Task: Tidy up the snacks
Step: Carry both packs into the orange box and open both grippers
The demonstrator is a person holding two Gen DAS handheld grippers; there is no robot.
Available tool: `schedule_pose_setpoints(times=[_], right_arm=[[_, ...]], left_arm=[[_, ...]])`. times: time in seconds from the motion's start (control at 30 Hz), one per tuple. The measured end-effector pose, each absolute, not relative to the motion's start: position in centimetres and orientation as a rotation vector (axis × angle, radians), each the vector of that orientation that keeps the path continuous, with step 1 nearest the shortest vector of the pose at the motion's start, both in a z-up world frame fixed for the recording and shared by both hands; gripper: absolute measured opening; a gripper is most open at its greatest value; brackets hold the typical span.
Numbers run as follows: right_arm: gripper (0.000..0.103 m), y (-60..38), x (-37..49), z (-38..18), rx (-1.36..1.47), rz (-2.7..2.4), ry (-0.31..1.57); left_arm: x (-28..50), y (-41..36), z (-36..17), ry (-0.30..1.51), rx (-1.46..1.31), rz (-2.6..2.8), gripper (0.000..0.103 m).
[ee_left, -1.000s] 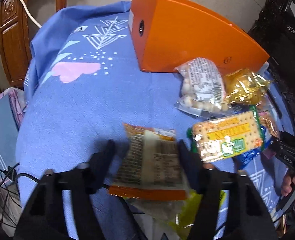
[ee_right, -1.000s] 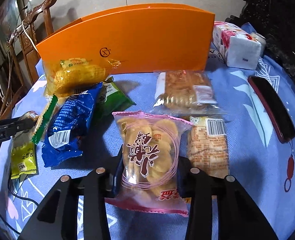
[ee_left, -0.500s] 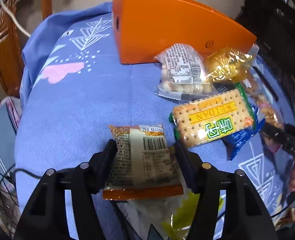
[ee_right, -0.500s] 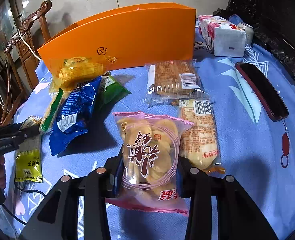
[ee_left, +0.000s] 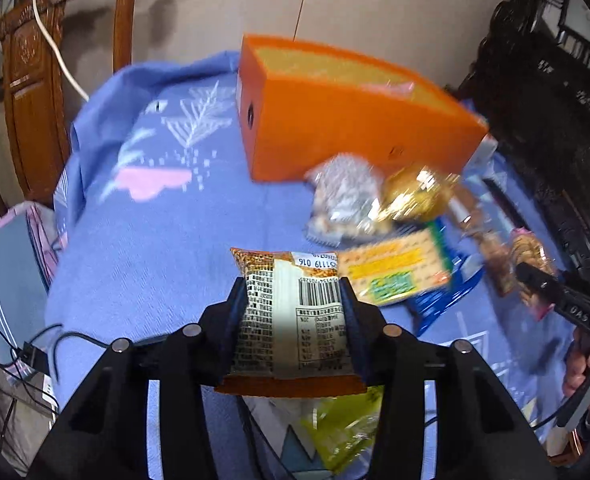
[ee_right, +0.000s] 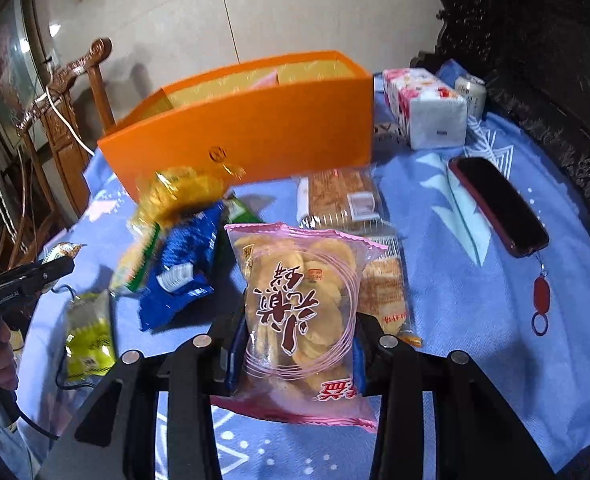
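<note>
Your left hand-held gripper has just been closing, and its pads now press both sides of an orange-edged snack packet with a barcode on its back. The packet is lifted clear of the surface, which is covered with a blue patterned cloth.

Your right hand-held gripper is clamped on a pink-trimmed bag of rice crackers, likewise raised above the cloth.

The orange box stands open-topped at the far side of the surface. A pink-edged item shows inside it, too blurred to identify.

Loose snacks lie between the box and your grippers:
- a yellow bag, touching the box front;
- a blue packet near it, partly under the yellow bag;
- a clear pack of brown cakes, right of centre;
- a yellow-green sachet, at the near left.

In the left wrist view a cracker pack with a yellow label lies right of the held packet.

A tissue pack sits right of the box. A dark red case lies well to the right.
</note>
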State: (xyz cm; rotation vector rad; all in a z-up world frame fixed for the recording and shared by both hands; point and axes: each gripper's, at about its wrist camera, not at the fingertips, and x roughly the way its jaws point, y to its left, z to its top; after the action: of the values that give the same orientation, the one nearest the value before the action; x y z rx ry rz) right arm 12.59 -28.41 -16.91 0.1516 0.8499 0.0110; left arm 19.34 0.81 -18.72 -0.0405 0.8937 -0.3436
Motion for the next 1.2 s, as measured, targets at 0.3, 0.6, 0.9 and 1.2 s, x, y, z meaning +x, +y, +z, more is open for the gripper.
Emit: schedule_pose_setpoints(times=[0.3, 0.6, 0.9, 1.2], right_arm=[[0.041, -28.1, 12.3, -11.2, 0.163, 0.04, 0.721], [0.041, -28.7, 18.1, -3.4, 0.168, 0.078, 0.55], [0.041, -28.9, 26.9, 0.2, 0.153, 0.091, 0.478], [0.09, -28.7, 26.2, 3.2, 0.083, 0.082, 0.376]], left_arm=[[19.3, -0.4, -11.9, 0.765, -0.047, -0.388, 0.044], [24.4, -4.6, -4.3, 0.639, -0.037, -0.439, 0.044], [32.3, -9.4, -0.2, 0.584, 0.025, -0.421, 0.044], [33.8, -7.8, 3.2, 0.533, -0.049, -0.319, 0.099]])
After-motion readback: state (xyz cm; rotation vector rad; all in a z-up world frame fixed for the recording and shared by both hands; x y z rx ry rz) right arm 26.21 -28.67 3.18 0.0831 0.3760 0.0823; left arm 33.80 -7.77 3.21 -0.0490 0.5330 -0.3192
